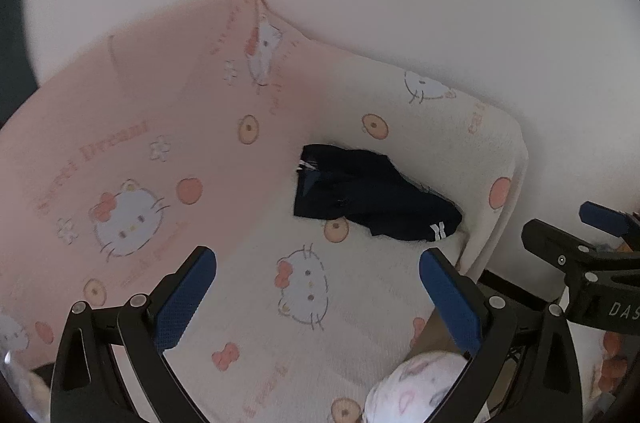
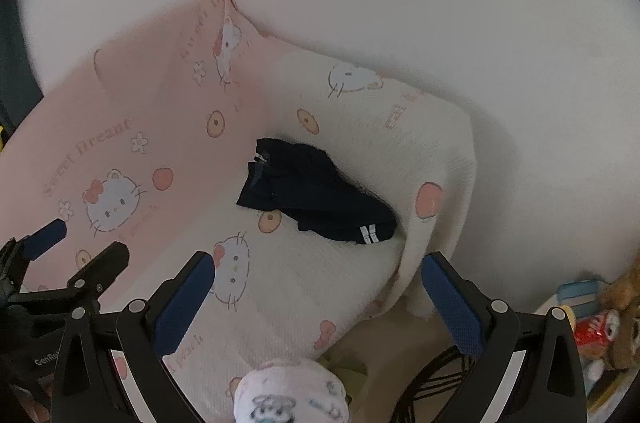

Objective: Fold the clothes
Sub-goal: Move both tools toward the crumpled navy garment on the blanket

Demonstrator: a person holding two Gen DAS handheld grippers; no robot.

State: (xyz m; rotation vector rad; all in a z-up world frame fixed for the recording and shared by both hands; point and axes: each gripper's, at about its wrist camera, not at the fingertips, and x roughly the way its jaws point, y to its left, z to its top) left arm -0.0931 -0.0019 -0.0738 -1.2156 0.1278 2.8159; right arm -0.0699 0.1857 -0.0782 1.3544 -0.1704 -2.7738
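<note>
Left wrist view showed the left gripper (image 1: pixel 318 297) spread wide with nothing between its blue pads (image 1: pixel 186 297), raised above the pink and white cartoon-print blanket (image 1: pixel 168 95). A dark navy garment (image 1: pixel 372 199) lay bunched on the blanket's white part, near the far right edge, well apart from both claws. From the right wrist, the right gripper (image 2: pixel 318 299) likewise stood wide open and empty, touching nothing.
</note>
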